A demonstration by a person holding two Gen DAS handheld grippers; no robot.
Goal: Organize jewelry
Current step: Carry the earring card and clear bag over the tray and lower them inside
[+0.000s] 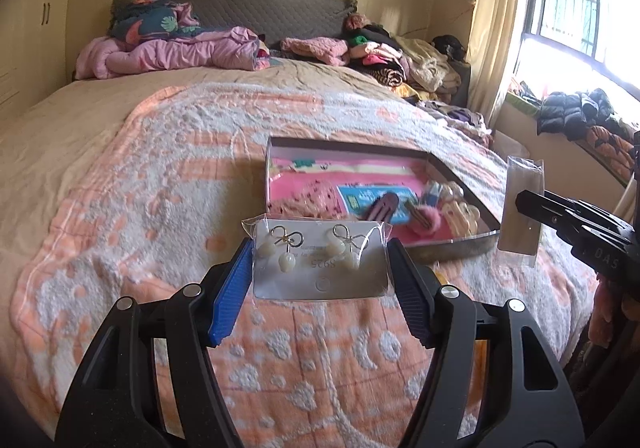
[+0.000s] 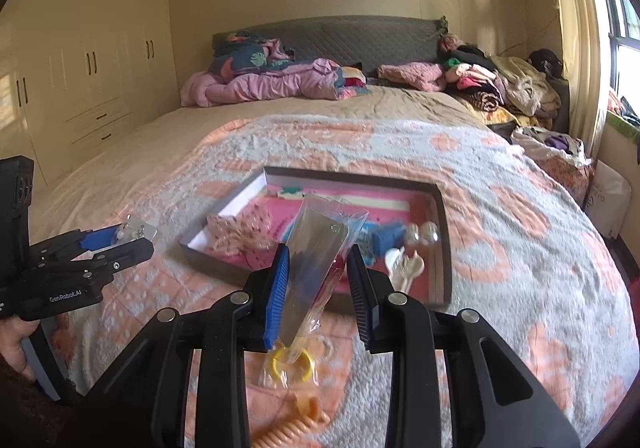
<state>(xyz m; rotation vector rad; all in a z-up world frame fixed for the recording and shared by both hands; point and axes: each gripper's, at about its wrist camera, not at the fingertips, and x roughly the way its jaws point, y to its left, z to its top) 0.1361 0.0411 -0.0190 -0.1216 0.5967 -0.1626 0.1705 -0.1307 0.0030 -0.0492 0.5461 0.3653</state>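
Left wrist view: my left gripper [image 1: 320, 260] clamps the earring card [image 1: 320, 260], my right gripper [image 2: 318, 280] the clear sleeve [image 2: 320, 248]; next, I judge, sliding card into sleeve.

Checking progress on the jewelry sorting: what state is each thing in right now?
Earring card: in its clear sleeve, clamped by the left gripper, off the blanket.
Empty clear bag: pinched in the right gripper, upright.
Box: open, lying on the bed, hair clips inside.
Yellow ring: loose on the blanket.

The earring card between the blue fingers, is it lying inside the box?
No. The earring card is held up between the left gripper's fingers, in front of the box on the bed.
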